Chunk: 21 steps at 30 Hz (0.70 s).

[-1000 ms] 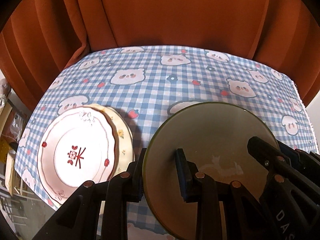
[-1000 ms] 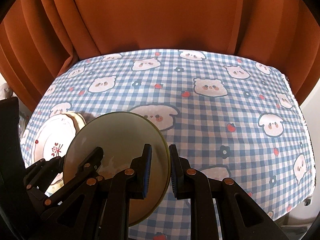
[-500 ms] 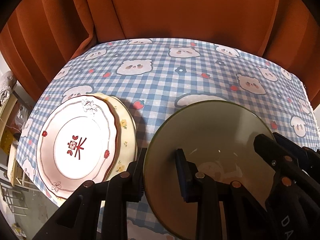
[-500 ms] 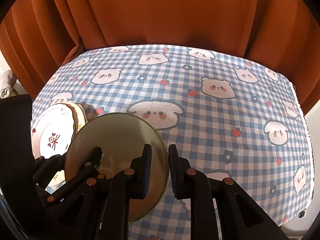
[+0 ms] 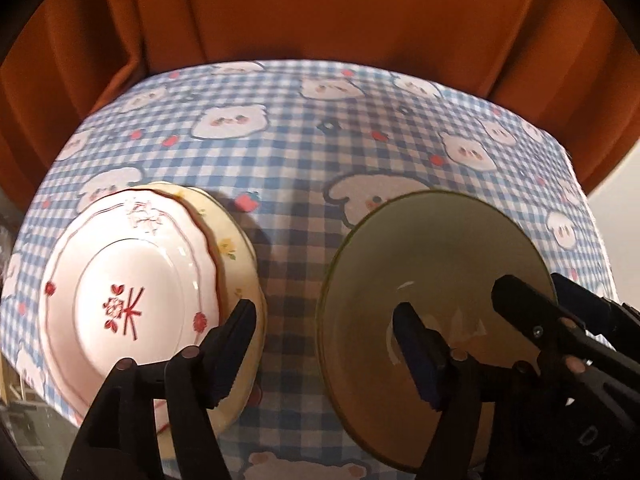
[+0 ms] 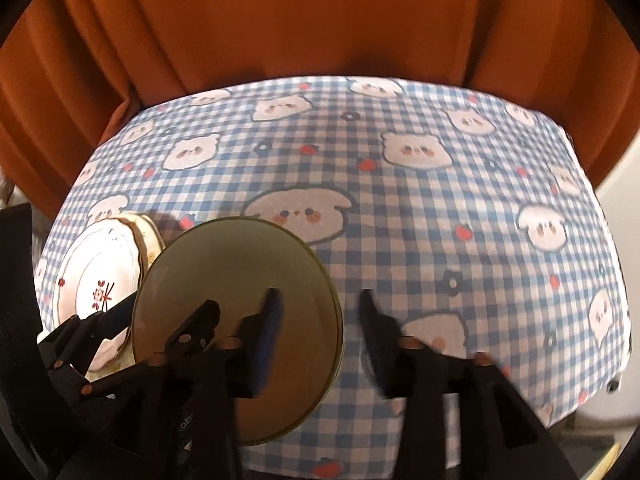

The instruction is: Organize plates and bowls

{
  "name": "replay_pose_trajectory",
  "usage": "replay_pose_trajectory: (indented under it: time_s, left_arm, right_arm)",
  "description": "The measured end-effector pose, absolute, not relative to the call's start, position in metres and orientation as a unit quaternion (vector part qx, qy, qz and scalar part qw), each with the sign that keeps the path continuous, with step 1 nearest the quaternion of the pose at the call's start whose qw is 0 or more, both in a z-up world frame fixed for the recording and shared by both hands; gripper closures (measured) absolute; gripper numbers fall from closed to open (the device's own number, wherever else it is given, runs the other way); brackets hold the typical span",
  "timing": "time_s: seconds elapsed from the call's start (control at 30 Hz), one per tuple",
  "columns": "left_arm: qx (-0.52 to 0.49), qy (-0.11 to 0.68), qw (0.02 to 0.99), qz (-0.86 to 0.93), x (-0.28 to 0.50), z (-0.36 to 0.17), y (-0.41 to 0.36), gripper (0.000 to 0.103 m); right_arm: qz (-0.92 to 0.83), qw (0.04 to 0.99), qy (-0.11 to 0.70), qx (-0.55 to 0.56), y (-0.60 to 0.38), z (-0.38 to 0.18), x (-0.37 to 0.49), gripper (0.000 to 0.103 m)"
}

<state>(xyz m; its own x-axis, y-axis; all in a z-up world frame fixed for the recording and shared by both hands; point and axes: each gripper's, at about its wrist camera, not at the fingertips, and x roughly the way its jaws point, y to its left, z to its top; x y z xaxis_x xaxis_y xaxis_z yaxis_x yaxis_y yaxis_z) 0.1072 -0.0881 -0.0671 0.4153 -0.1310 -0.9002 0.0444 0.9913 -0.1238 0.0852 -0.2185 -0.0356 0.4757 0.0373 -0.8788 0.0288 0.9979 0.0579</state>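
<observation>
Over checked tablecloth [image 6: 420,208], both hand-held grippers [image 5: 324,332] [image 6: 316,320] straddle bowl [image 6: 240,300], open.

I see a round green bowl [image 5: 436,264] sitting on the checked cloth, open side up, near the front edge. It is dull olive inside with a thin brighter rim. Well to its left are two plates in a stack. The top white plate [image 5: 128,292] has a wavy red line and a red flower. Under it a pale yellow plate [image 5: 236,256] peeks out.
</observation>
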Motion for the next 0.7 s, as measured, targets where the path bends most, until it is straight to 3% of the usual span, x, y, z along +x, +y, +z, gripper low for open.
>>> replay_pose_trajectory:
  time_s: [0.37,0.5,0.7]
  left_arm:
    - [-0.038,0.577,0.803,-0.147,0.116,-0.086,-0.094,0.031]
    - [-0.037,0.575,0.802,-0.157,0.117,-0.087,-0.099,0.031]
    - [-0.026,0.581,0.800,-0.150,0.119,-0.085,-0.102,0.031]
  right_arm:
    - [-0.069,0.836,0.539,0.081,-0.223,-0.049,0.074,0.048]
    - [-0.085,0.832,0.540,0.095,-0.231,-0.052,0.072,0.041]
    - [-0.080,0.817,0.553,0.141,-0.244,-0.064,0.079,0.040]
